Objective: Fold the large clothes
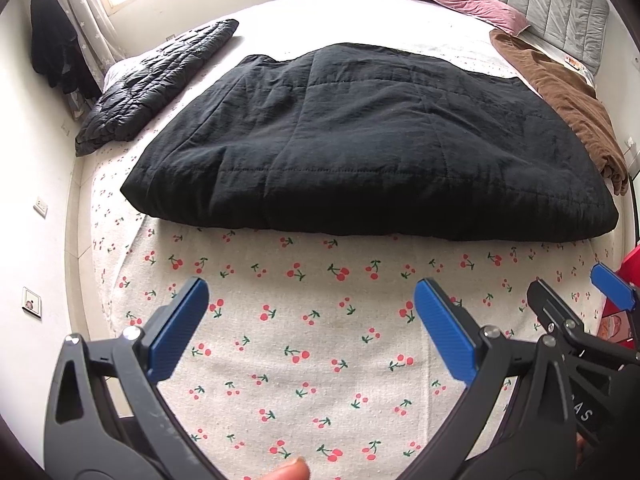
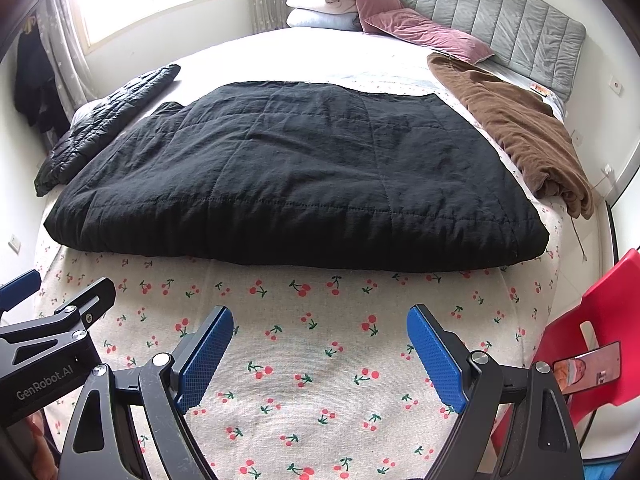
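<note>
from the left wrist view, the black quilted garment (image 1: 360, 140) lies spread flat across the middle of the bed (image 1: 304, 320), its near hem running side to side just beyond the cherry-print sheet, well apart from the left gripper (image 1: 312, 312), whose blue pads stand spread wide over bare sheet with nothing between them. a puffy black jacket (image 1: 156, 84) lies bunched to the left and a brown cloth (image 1: 568, 108) runs down the right edge, neither touching the gripper. the padding looks thick and soft, so it should be bulky but light, floppy rather than stiff, and likely to sag in the middle when lifted; the near-left corner (image 1: 132, 192) seems the sensible place to take hold, biting deep enough to catch the full thickness. from the right wrist view, the same garment (image 2: 304, 168) fills the bed's centre, and the right gripper (image 2: 320, 340) hangs spread open over the sheet, holding nothing. its natural hold is the near-right corner (image 2: 536, 240), where the rounded stitched edge gives the pads something to pinch; the cloth looks matte, so probably not slippery.
</note>
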{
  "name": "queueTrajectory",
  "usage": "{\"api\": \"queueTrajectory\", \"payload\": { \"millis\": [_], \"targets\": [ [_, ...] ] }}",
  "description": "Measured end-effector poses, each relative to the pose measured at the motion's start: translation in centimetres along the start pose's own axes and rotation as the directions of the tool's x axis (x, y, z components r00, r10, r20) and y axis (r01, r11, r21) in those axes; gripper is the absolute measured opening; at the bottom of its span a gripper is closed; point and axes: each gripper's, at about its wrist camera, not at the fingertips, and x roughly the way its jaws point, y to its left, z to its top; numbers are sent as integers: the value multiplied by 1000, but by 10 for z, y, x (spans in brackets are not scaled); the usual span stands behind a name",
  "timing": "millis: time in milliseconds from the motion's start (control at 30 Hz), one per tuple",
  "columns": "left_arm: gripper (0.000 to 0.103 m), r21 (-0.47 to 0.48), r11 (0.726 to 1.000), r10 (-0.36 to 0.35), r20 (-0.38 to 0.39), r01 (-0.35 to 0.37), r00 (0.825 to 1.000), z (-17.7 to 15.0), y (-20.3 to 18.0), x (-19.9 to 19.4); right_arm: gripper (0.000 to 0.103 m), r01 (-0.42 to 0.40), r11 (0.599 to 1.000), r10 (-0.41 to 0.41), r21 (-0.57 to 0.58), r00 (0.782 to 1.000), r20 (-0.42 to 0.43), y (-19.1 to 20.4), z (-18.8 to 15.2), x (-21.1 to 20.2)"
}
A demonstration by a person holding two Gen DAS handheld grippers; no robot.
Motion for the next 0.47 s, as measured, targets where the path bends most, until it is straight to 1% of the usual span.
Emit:
{"api": "queueTrajectory", "payload": {
  "millis": [467],
  "targets": [
    [102, -10, 1000, -7, -25, 7, 1000, -1, 3, 11, 90, 16, 1000, -16, -3, 1000, -23, 2, -2, 11]
  ]
}}
